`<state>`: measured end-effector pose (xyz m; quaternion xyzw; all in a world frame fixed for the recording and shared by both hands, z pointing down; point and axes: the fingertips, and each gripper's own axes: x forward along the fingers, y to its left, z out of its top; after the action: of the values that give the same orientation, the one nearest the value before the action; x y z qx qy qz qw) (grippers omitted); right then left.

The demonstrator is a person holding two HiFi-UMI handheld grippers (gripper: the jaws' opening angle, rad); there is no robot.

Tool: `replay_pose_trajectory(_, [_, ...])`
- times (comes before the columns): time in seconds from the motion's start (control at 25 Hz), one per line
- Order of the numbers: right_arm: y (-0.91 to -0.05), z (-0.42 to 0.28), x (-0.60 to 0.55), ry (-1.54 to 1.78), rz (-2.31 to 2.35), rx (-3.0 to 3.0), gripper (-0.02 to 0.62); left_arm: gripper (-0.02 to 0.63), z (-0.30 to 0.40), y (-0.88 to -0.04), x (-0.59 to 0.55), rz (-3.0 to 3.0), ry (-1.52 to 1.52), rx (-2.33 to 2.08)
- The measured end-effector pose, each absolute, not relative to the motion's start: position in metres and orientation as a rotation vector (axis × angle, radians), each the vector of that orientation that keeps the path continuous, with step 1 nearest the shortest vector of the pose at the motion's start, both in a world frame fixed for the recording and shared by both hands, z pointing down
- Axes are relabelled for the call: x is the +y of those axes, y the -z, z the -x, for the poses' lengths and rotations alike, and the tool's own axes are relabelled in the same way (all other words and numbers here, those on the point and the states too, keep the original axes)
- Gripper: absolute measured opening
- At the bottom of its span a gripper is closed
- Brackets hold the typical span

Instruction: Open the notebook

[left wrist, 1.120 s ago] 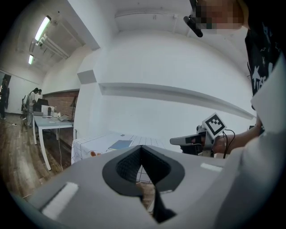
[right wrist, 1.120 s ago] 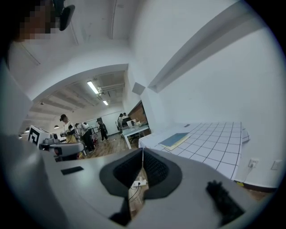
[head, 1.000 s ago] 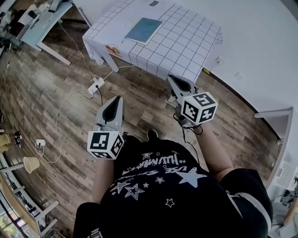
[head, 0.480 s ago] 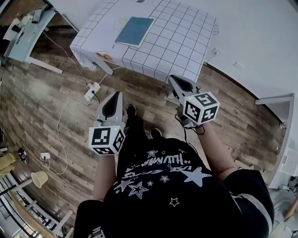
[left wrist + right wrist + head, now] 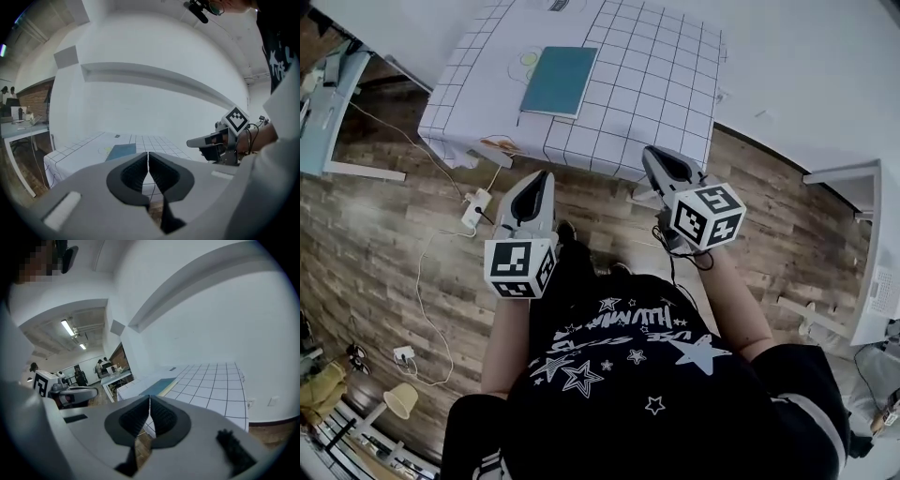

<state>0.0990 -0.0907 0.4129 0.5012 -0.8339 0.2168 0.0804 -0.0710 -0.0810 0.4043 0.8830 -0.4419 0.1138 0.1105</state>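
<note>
A closed teal notebook (image 5: 559,81) lies on the table with the white grid cloth (image 5: 656,84), toward its left half. It also shows ahead as a teal slab in the left gripper view (image 5: 121,151) and the right gripper view (image 5: 157,386). My left gripper (image 5: 538,180) is held over the wooden floor just short of the table's near edge, jaws shut and empty. At about the same distance from the table, my right gripper (image 5: 659,159) is also shut with nothing in it. Neither touches the table.
A power strip (image 5: 474,207) and cables lie on the wood floor left of the left gripper. A light blue desk (image 5: 328,112) stands at the far left. White wall runs behind the table. A white cabinet (image 5: 874,253) stands at the right edge.
The person has walked toward the table, so both grippers are nearer its front edge. The notebook sits lower and closer in the head view. The jaws stayed shut.
</note>
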Motion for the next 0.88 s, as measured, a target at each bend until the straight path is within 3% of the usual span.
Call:
replay_pose_trajectory(0.36, [-0.408, -0.074, -0.141, -0.645, -1.621, -2.41, 0.017, 0.053, 0.077, -0.416, -0.153, -2.711, -0.428, -1.105])
replay_pose_trajectory(0.88, [-0.416, -0.089, -0.149, -0.68, -1.881, -2.201, 0.017, 0.183, 0.045, -0.479, -0.198, -2.929, -0.788, -0.821])
